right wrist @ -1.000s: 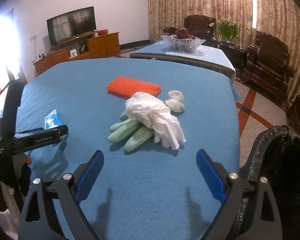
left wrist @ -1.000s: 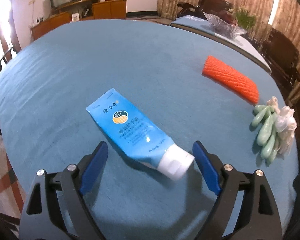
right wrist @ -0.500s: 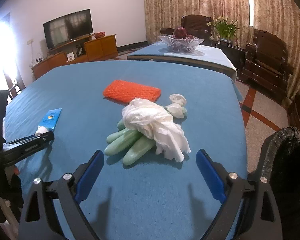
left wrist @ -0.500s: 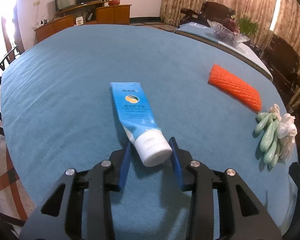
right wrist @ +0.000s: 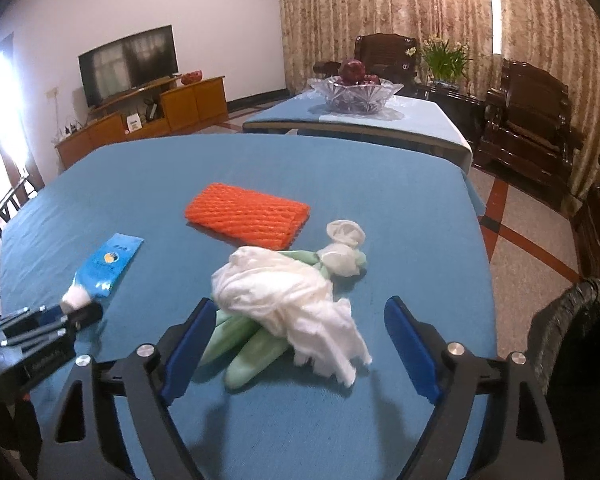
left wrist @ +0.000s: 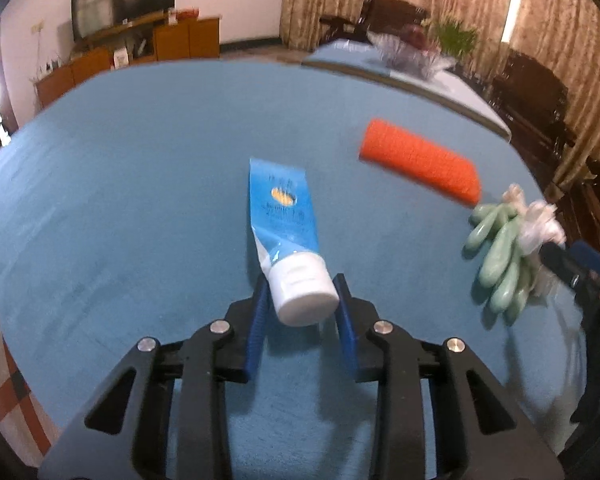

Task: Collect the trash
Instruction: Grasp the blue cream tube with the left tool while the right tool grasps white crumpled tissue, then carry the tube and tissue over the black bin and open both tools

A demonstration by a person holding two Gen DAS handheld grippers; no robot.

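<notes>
Blue cloth covers the round worktop [right wrist: 400,184], its far half bare; the left hand-held gripper [left wrist: 300,308] has its blue pads clamped on the white cap of a blue tube [left wrist: 284,216], near the worktop's left edge; the right hand-held gripper [right wrist: 296,344] stands wide apart, holding nothing, around crumpled white tissue [right wrist: 288,300] on green gloves [right wrist: 252,348]; an orange foam net [right wrist: 248,216] lies beyond; a black bin [right wrist: 572,340] stands off the right edge.
</notes>
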